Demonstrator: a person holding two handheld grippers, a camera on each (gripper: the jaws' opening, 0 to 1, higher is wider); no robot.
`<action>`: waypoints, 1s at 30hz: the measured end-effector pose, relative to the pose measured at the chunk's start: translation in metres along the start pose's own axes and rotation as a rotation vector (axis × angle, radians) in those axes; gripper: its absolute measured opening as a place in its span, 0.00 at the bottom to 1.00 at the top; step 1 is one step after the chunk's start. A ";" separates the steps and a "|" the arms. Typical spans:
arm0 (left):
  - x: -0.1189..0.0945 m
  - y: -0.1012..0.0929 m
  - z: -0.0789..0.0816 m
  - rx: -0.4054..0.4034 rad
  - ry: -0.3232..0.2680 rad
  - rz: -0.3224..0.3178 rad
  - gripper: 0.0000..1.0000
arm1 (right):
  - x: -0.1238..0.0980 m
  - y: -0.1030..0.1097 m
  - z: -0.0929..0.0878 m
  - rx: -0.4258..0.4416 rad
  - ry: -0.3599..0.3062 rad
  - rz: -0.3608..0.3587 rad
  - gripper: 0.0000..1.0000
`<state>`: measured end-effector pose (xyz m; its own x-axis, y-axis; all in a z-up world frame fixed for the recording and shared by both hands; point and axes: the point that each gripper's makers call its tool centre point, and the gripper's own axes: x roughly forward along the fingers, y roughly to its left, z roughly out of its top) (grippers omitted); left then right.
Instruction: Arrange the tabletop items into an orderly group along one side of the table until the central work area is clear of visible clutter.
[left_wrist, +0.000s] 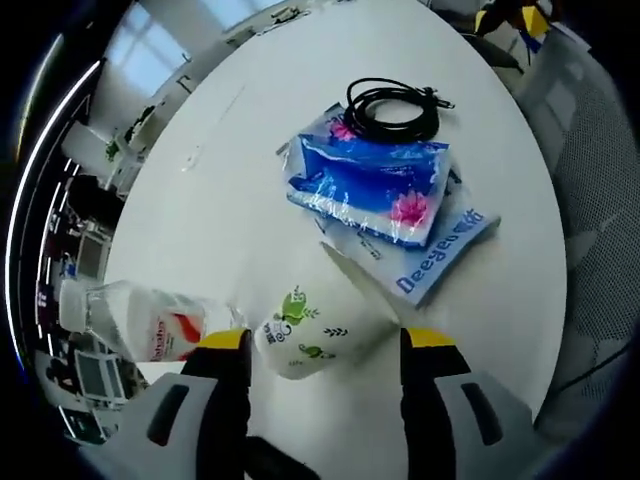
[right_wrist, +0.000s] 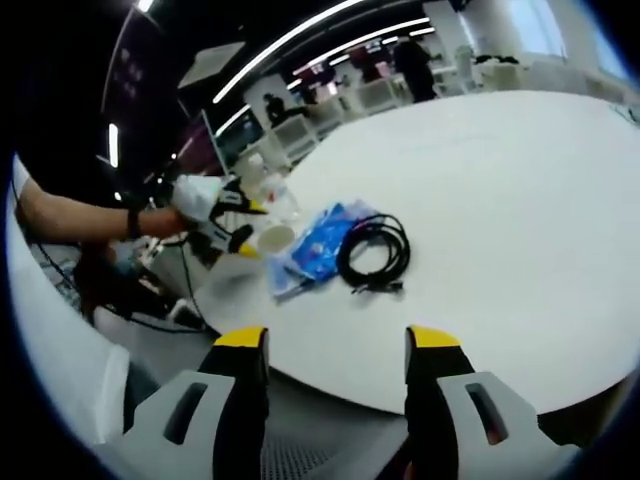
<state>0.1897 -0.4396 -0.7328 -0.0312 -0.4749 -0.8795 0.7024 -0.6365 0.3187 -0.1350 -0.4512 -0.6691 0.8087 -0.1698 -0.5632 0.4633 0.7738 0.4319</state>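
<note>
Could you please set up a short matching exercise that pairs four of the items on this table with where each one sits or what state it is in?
Things:
1. paper cup
2. black cable
3. plastic bottle
4. blue tissue packs

Descriptions:
A. coiled, on the far side of the packs
B. lying on its side, clear, with a red label
C. stacked in the middle of the group
D. between the left gripper's open jaws

Pairs: 1-D, 2-A, 3-B, 4-C
</note>
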 end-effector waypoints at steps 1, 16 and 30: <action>0.001 0.001 0.002 0.007 -0.002 -0.002 0.61 | -0.001 -0.001 -0.001 0.004 -0.001 -0.003 0.53; 0.020 -0.007 0.004 0.035 0.028 -0.126 0.50 | 0.004 -0.003 0.007 -0.005 0.005 -0.004 0.52; -0.007 -0.038 -0.032 -0.083 0.073 -0.141 0.41 | 0.024 0.014 0.008 -0.027 0.021 0.058 0.52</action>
<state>0.1863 -0.3923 -0.7500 -0.0842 -0.3368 -0.9378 0.7507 -0.6403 0.1625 -0.1065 -0.4495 -0.6712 0.8261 -0.1114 -0.5524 0.4054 0.7983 0.4453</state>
